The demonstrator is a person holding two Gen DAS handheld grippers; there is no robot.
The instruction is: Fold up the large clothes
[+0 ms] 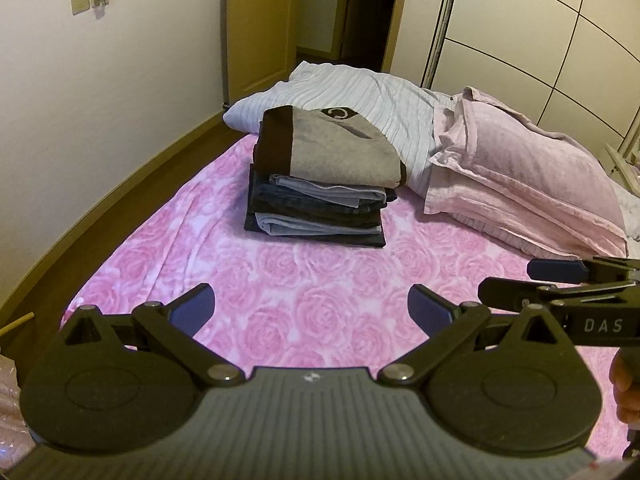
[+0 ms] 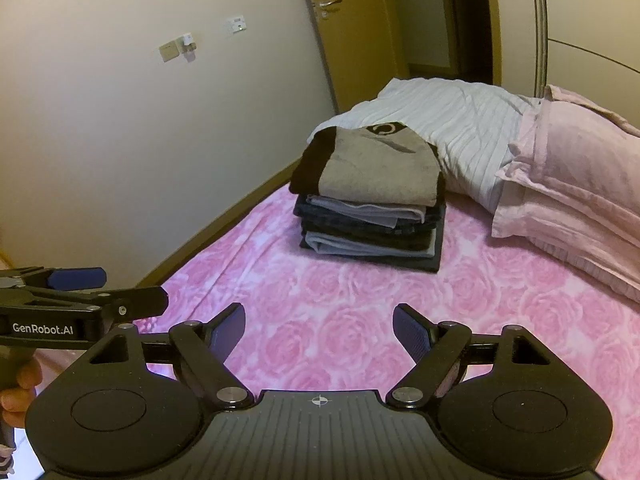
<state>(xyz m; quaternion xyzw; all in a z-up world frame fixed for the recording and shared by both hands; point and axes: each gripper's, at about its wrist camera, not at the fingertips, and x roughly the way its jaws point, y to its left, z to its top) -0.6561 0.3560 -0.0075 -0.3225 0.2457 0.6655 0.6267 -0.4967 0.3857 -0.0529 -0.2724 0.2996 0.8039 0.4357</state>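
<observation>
Both jaws apart, empty; squared stack of folded clothes (image 1: 320,184) on rose-patterned sheet (image 1: 304,280).

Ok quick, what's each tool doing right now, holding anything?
Left tool: open, holding nothing, over the pink rose-patterned bedspread.
Right tool: open, holding nothing.

The room I look into is dim and warm, with a yellowish cast on the wall (image 1: 120,92). Light falls softly from above, so the stack (image 1: 320,184) throws only a faint shadow on the sheet (image 1: 320,280). No glare anywhere. The doorway (image 1: 372,8) is nearly black. The fisheye bends the wardrobe (image 1: 540,52) lines and the skirting into curves, and the corners go dark. My left gripper (image 1: 311,308) sits close and slightly soft; the stack is sharp enough.
</observation>
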